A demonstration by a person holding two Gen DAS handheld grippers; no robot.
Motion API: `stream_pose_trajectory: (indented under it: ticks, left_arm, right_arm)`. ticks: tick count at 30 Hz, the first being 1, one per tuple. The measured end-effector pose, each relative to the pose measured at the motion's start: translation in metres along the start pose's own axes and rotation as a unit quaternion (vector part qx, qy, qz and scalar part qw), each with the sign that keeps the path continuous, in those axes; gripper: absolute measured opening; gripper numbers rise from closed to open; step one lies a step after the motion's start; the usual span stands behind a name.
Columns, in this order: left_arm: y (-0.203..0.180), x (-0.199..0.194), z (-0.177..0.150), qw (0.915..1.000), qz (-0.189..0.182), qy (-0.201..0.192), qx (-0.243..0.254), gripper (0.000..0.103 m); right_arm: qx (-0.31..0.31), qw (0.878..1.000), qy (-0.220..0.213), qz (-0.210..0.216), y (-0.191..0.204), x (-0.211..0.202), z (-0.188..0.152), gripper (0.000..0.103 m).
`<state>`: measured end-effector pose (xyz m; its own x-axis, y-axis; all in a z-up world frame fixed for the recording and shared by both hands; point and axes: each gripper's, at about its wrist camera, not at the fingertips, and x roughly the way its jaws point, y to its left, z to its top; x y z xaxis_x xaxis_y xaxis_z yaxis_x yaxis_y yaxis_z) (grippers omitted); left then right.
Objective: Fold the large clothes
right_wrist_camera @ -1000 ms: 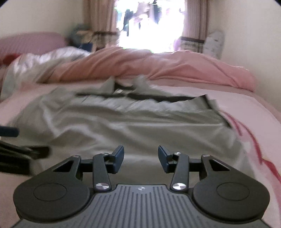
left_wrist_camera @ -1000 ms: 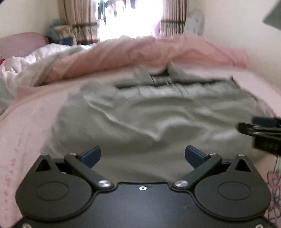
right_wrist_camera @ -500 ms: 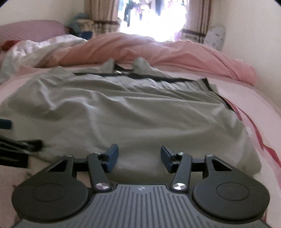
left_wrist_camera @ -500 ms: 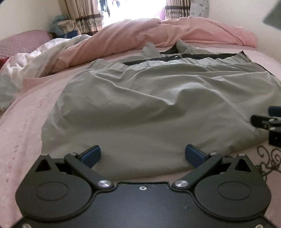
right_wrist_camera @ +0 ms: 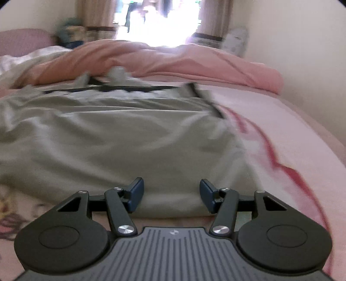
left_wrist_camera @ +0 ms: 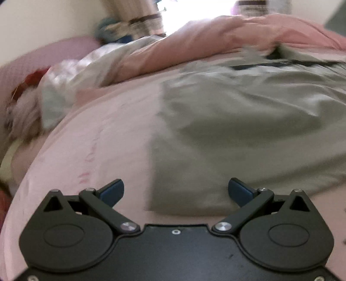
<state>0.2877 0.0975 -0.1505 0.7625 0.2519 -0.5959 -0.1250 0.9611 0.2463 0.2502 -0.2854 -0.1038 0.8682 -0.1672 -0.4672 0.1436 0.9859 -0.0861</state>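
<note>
A large grey garment with a dark band near its far end lies spread flat on the pink bed sheet. It also shows in the right wrist view. My left gripper is open and empty, low over the garment's near left corner. My right gripper is open and empty, its jaws on either side of the garment's near hem, close to its right corner. Neither gripper shows in the other's view.
A rumpled pink duvet lies across the far side of the bed, with white bedding to the left. A pale wall runs along the right. Curtains and a bright window stand behind.
My left gripper has swung left, to the garment's near left corner. My right gripper has moved right and lower toward the hem and opened wider. Neither gripper shows in the other's view now.
</note>
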Motion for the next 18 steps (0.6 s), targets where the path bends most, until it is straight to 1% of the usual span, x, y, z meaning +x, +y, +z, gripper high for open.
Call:
stream_pose_trajectory:
  ticks: [2,4,5,6,7,8,9,10,12,14,15,17,18]
  left_arm:
    - [0.018,0.005,0.001,0.9994,-0.025,0.01,-0.024,0.103]
    - [0.03,0.008,0.003,0.9978,-0.046,0.021,-0.042,0.103]
    - [0.034,0.009,0.004,0.9971,-0.053,0.026,-0.049,0.103]
    - [0.035,0.009,0.006,0.9964,-0.058,0.028,-0.055,0.103]
    - [0.038,0.01,0.006,0.9954,-0.066,0.031,-0.061,0.103]
    - [0.041,0.012,0.006,0.9937,-0.083,0.036,-0.065,0.103]
    - [0.039,0.015,0.006,0.9917,-0.102,0.044,-0.066,0.103]
    - [0.039,0.018,0.007,0.9896,-0.117,0.05,-0.067,0.103]
    - [0.038,0.019,0.007,0.9885,-0.122,0.051,-0.074,0.103]
    - [0.034,0.019,0.008,0.989,-0.124,0.047,-0.065,0.103]
    - [0.031,0.019,0.009,0.9889,-0.127,0.045,-0.061,0.103]
    - [0.029,0.021,0.008,0.9886,-0.131,0.041,-0.063,0.103]
    - [0.028,0.024,0.009,0.9882,-0.132,0.038,-0.068,0.103]
  right_arm:
    - [0.012,1.0,0.005,-0.021,-0.017,0.004,0.001,0.064]
    - [0.006,1.0,0.004,-0.019,-0.026,0.002,0.001,0.058]
    - [-0.002,1.0,0.003,-0.017,-0.028,0.0,0.001,0.058]
    - [-0.007,1.0,-0.001,-0.022,-0.029,-0.002,0.0,0.06]
    - [-0.007,0.999,-0.005,-0.031,-0.031,-0.005,-0.001,0.071]
    - [-0.005,0.999,-0.006,-0.041,-0.033,-0.005,-0.001,0.078]
    - [-0.003,0.999,-0.005,-0.048,-0.037,-0.003,-0.001,0.091]
    - [0.001,0.999,0.0,-0.049,-0.041,0.001,-0.001,0.097]
    - [0.009,1.0,0.011,-0.024,-0.052,0.009,-0.002,0.097]
    - [0.013,1.0,0.009,0.0,-0.059,0.015,-0.005,0.1]
    - [0.013,1.0,0.008,0.004,-0.062,0.017,-0.005,0.103]
    - [0.032,0.999,0.023,0.0,-0.068,0.025,-0.001,0.103]
    - [0.05,0.998,0.03,0.01,-0.072,0.028,-0.001,0.103]
